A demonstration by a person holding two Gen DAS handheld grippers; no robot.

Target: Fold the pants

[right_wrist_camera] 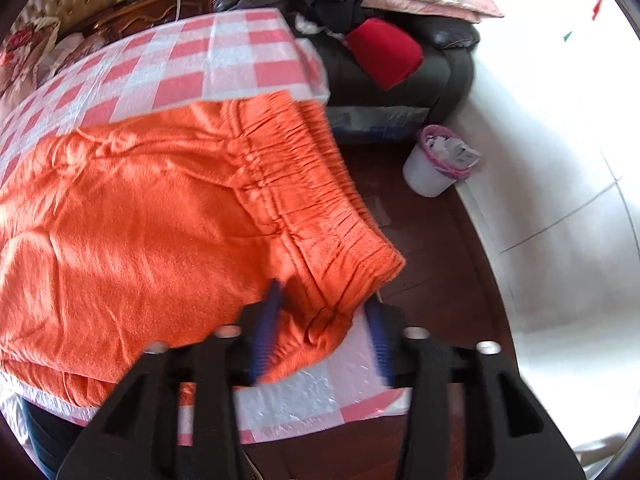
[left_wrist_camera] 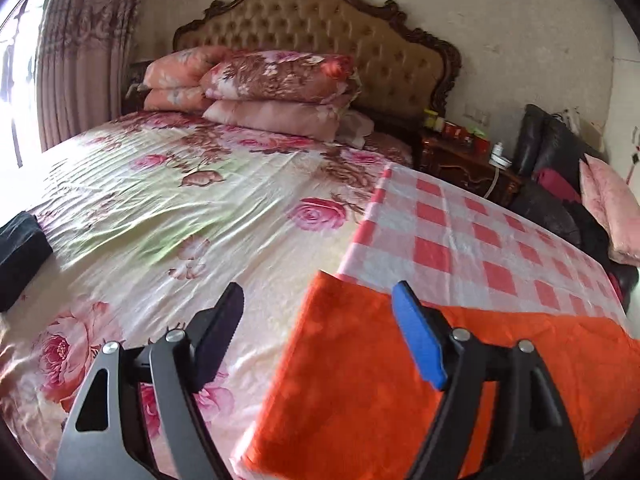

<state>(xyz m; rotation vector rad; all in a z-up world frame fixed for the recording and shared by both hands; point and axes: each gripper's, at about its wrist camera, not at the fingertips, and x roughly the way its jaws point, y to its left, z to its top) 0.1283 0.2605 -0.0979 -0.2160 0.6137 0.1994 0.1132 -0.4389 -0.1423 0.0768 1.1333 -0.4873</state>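
Orange pants (right_wrist_camera: 160, 220) lie spread on a pink and white checked cloth (right_wrist_camera: 168, 64) on the bed. Their gathered elastic waistband (right_wrist_camera: 320, 200) lies along the near right edge. My right gripper (right_wrist_camera: 324, 312) is open, its blue-padded fingers either side of the waistband's near corner, low over the cloth. In the left wrist view the pants (left_wrist_camera: 380, 392) fill the lower right. My left gripper (left_wrist_camera: 320, 308) is open and empty, held above the pants' left edge, one finger over the floral sheet (left_wrist_camera: 180, 208).
Folded floral quilts (left_wrist_camera: 276, 92) are stacked by the tufted headboard (left_wrist_camera: 320, 28). A dark folded item (left_wrist_camera: 20, 252) lies at the bed's left. A nightstand (left_wrist_camera: 460, 160), a dark sofa with clothes (right_wrist_camera: 380, 40) and a white bin (right_wrist_camera: 432, 164) on the wooden floor stand right of the bed.
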